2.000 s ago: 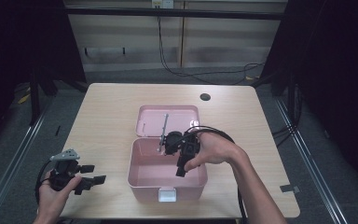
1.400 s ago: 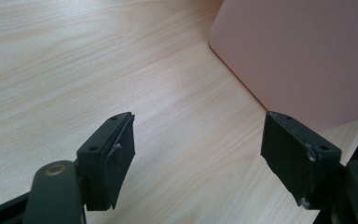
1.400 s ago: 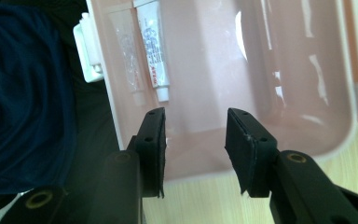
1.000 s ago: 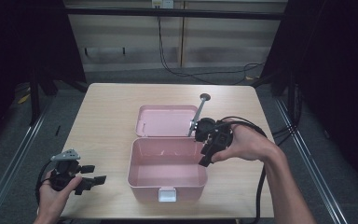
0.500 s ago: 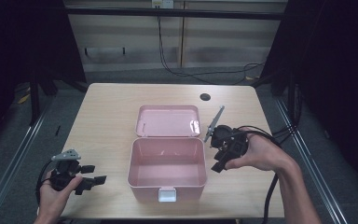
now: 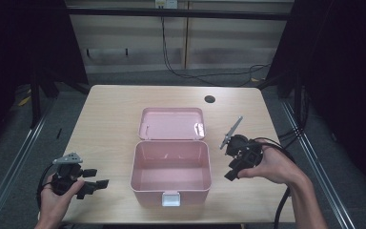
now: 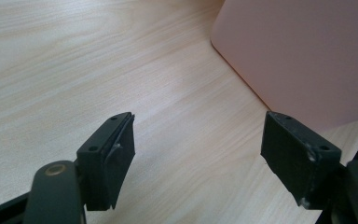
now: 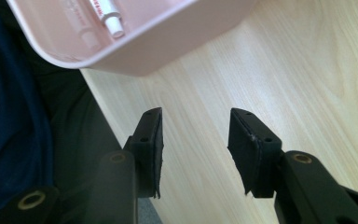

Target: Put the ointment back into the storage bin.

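1. Pale wooden bench [image 6: 109, 119] stands before dark surroundings, with cables trailing behind.
2. Pink box [image 6: 170, 174] sits mid-bench, its lid [image 6: 172, 123] folded flat behind it; a white tube [image 8: 108, 15] lies inside.
3. Left tool [image 6: 94, 183], jaws wide and empty, hovers left of the box.
4. Right tool [image 6: 232, 172], jaws moderately apart and empty, hangs just right of the box.

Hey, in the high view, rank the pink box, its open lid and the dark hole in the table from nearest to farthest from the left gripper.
From the left gripper, at the table's near left corner:
1. Pink box, just to its right, near edge.
2. Open lid, lying flat behind the box.
3. Dark hole, far right part of the table.
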### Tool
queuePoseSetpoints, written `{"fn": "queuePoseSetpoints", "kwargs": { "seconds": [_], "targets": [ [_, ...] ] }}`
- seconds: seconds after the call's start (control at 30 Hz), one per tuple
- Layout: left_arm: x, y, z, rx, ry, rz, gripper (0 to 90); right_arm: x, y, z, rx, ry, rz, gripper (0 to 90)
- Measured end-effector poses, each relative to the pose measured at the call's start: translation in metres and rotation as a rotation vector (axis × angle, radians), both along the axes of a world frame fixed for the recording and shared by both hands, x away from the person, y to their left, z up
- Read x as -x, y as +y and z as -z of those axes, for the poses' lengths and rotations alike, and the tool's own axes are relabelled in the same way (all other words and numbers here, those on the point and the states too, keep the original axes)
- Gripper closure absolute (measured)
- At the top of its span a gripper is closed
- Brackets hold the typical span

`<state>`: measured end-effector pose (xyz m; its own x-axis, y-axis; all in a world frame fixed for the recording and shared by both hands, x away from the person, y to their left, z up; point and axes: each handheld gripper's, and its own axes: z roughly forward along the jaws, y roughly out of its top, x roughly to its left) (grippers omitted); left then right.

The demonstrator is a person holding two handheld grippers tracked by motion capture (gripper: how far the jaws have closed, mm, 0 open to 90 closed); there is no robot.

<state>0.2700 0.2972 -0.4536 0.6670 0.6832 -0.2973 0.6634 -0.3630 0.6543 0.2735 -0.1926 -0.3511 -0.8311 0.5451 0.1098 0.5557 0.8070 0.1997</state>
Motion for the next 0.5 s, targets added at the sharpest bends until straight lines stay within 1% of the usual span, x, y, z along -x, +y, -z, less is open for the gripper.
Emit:
{"fn": "queuePoseSetpoints", "kwargs": {
  "seconds": [0.07, 0.1, 0.23, 0.33, 0.37, 0.4, 0.47, 0.5],
  "targets": [
    [0.000, 0.000, 0.000, -0.001, 0.001, -0.001, 25.7, 0.001, -0.004, 0.003, -0.014, -0.004, 0.019, 55.7],
    [0.000, 0.000, 0.000, 0.000, 0.001, -0.001, 25.7, 0.001, -0.006, 0.005, -0.014, -0.010, 0.026, 55.7],
    [0.000, -0.001, 0.000, -0.009, 0.002, 0.006, 25.7, 0.000, -0.014, 0.014, -0.031, -0.044, 0.090, 55.6],
    [0.000, -0.001, 0.000, -0.008, 0.001, 0.005, 25.7, 0.000, -0.018, 0.022, -0.020, -0.039, 0.116, 55.6],
    [0.000, -0.001, 0.000, -0.006, 0.004, 0.007, 25.7, 0.001, -0.020, 0.025, -0.013, -0.039, 0.141, 55.6],
    [0.001, -0.001, 0.000, -0.002, 0.000, -0.001, 25.7, 0.001, -0.020, 0.027, -0.011, -0.036, 0.152, 55.6],
    [0.001, -0.001, 0.000, -0.003, 0.002, -0.002, 25.7, 0.002, -0.024, 0.033, -0.022, -0.027, 0.153, 55.6],
    [0.000, -0.001, 0.000, -0.004, 0.004, -0.002, 25.7, 0.002, -0.025, 0.036, -0.019, -0.028, 0.163, 55.5]
  ]
}}
